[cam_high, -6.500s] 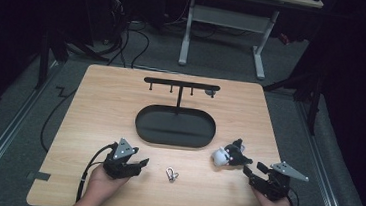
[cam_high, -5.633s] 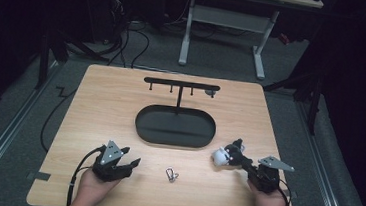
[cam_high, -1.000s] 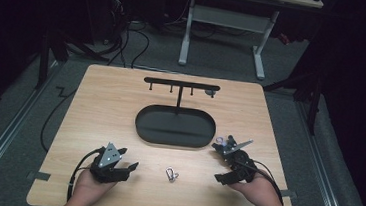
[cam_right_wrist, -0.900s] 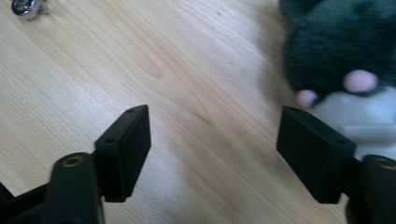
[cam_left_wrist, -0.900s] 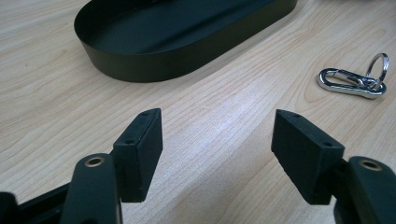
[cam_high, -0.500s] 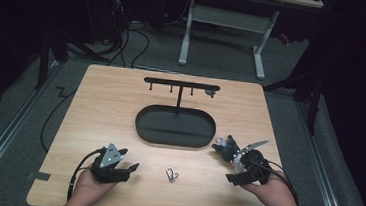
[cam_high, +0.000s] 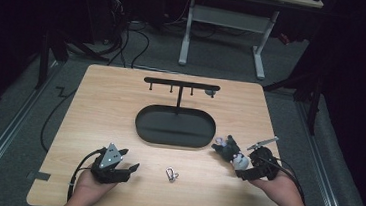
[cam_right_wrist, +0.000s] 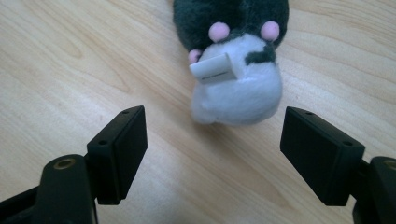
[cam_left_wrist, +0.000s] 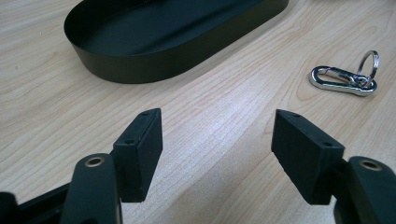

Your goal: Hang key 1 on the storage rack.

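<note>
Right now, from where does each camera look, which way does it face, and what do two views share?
High view: above the person's side, facing forward and down on the table; both hands show, with the left gripper and right gripper.
Left gripper view: low, along its open fingers toward the black tray and key clip.
Right gripper view: along its open fingers at the plush toy.
Shared: all show the table.

Right gripper (cam_right_wrist: 212,154): fingers (cam_right_wrist: 119,151) spread wide, nothing between them. Plush toy (cam_right_wrist: 236,70) lies on the tabletop (cam_right_wrist: 70,60) just ahead, white tag (cam_right_wrist: 212,68) facing the camera.
</note>
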Motion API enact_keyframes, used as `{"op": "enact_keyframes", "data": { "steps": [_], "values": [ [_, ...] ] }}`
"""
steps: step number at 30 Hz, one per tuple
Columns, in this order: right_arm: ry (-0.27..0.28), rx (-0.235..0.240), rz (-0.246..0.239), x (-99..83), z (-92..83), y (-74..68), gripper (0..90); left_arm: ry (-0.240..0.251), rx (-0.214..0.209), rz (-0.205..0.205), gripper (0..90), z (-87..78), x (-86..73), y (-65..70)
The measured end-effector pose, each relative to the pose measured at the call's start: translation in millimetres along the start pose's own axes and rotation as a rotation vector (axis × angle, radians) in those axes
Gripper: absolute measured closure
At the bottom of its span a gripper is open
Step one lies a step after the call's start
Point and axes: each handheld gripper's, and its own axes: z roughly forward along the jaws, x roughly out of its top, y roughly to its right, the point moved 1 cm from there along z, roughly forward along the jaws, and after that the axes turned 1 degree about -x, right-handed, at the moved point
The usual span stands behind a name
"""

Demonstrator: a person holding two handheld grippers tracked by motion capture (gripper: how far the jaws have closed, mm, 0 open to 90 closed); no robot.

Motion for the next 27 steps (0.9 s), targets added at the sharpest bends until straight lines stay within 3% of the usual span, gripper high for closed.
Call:
{"op": "enact_keyframes", "data": {
  "steps": [17, 27],
  "values": [
    [-0.001, 0.016, 0.004, 14.2, 23.1, 9.5, 23.6, 0.007, -0.014, 0.002, 34.5, -0.9, 1.2, 0.7],
    [0.002, 0.033, 0.019, 17.0, 35.5, 14.0, 30.7, 0.007, -0.014, 0.001, 34.4, -1.1, 1.1, 0.3]
  ]
}}
